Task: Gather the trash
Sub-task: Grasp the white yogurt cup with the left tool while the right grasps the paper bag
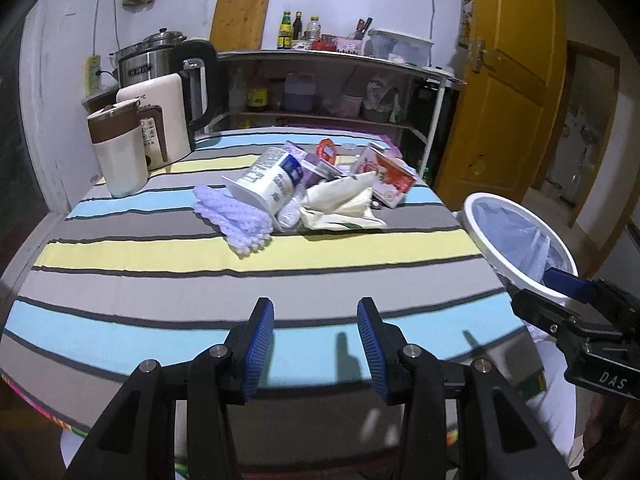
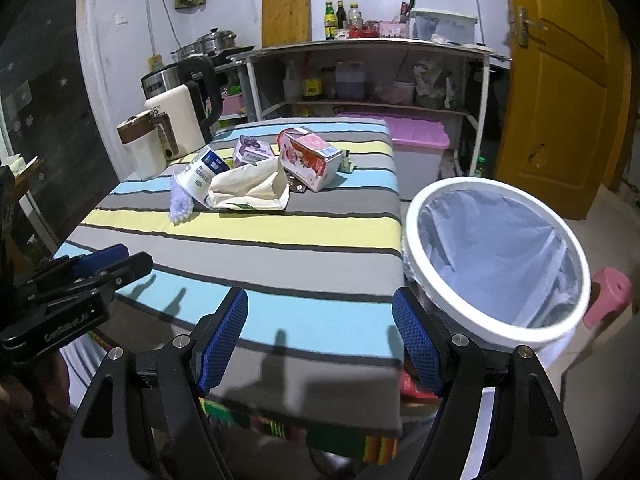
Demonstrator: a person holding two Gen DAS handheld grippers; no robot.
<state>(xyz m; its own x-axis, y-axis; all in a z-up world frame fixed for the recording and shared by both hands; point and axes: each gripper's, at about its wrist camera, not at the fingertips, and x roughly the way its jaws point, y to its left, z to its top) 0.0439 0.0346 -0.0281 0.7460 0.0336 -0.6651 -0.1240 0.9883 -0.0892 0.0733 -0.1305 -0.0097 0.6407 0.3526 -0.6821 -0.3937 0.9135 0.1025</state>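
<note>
A pile of trash lies mid-table on the striped cloth (image 1: 160,248): a white cup with a blue label (image 1: 268,180), a lilac foam net (image 1: 236,216), a cream bag (image 1: 344,200), a purple carton (image 1: 308,164) and a pink-red carton (image 1: 394,180). The same pile shows in the right wrist view, with the cup (image 2: 200,176), bag (image 2: 252,188) and pink-red carton (image 2: 308,160). A white bin with a clear liner (image 2: 496,256) stands off the table's right edge. My left gripper (image 1: 316,344) and right gripper (image 2: 320,336) are open and empty at the near edge.
A cream kettle (image 1: 168,120) and a brown-lidded jug (image 1: 118,148) stand at the table's back left. A shelf unit (image 2: 360,80) with bottles is behind, a pink-lidded box (image 2: 416,148) beside it, a yellow door (image 2: 560,80) at right and a pink stool (image 2: 608,296).
</note>
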